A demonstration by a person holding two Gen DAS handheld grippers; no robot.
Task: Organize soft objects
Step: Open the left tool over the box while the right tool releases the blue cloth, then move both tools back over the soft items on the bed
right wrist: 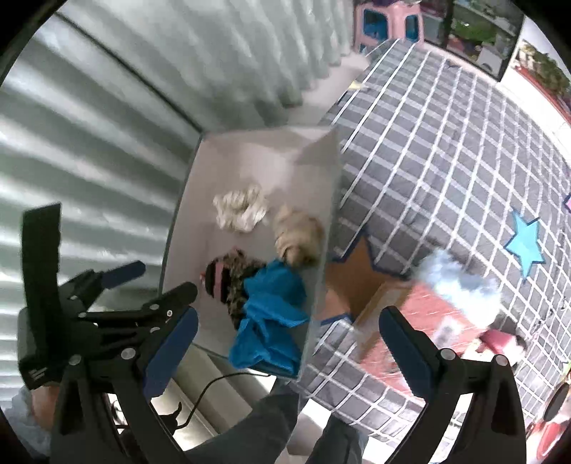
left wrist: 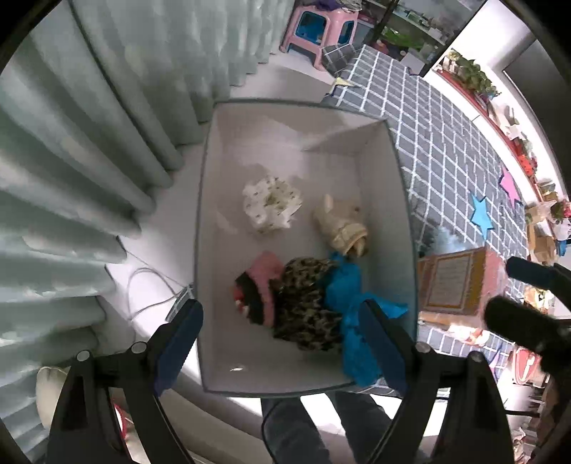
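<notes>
We are between picks: both the left gripper [left wrist: 282, 342] and the right gripper [right wrist: 289, 342] hang with fingers spread wide and empty over the box [left wrist: 399, 171]. The blue cloth [left wrist: 346, 292] lies inside it beside the leopard piece [left wrist: 303, 303], the cream toy [left wrist: 342, 228] and the white bundle [left wrist: 271, 203]. Next, we judge, comes the pale blue fluffy thing [right wrist: 460, 285] on the bed [right wrist: 446, 150] (blurred, so its shape is unclear), which wants a reach across with the right.

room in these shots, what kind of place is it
Probably a home bedroom or playroom: pleated curtains, a checked mat with star shapes, a pink stool, and a box of soft things.
</notes>
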